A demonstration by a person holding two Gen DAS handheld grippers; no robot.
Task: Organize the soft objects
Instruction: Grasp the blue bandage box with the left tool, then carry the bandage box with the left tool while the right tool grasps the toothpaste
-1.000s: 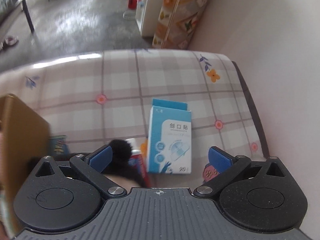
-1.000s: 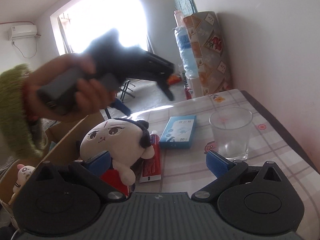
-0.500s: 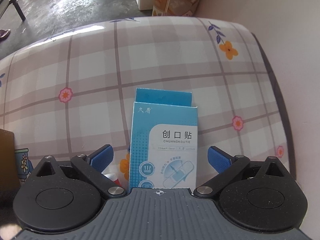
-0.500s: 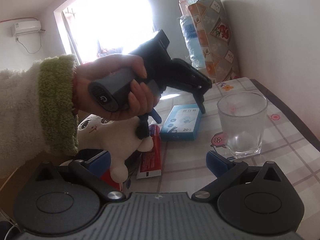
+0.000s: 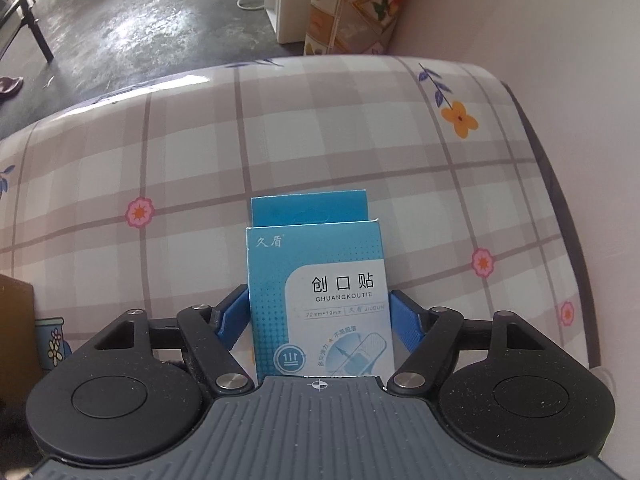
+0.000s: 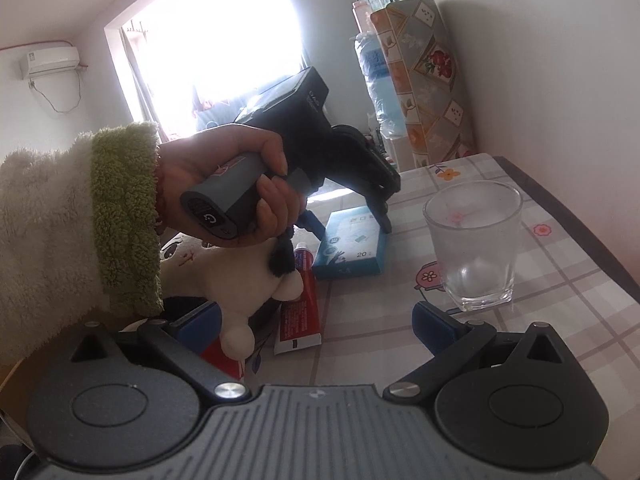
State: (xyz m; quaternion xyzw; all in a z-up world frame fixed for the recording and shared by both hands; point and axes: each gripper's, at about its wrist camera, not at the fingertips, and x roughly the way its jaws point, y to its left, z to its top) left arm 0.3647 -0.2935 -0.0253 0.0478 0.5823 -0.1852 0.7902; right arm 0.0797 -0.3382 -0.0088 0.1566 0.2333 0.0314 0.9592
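Your left gripper (image 5: pixel 318 314) has just been closing around the plaster box (image 5: pixel 318 300), pads at both long edges. The box lies just left of the glass tumbler (image 6: pixel 474 246). Squeeze evenly; cardboard crushes easily. Your right gripper (image 6: pixel 316 326) hangs open, empty.

The blue plaster box (image 5: pixel 318 304) reads "创口贴 CHUANGKOUTIE", "久盾", "72mm×19mm" and "20".

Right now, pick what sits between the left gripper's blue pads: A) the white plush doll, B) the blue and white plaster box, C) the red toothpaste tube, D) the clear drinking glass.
B: the left gripper has its blue pads flanking the blue and white plaster box, its jaws having just been closing.
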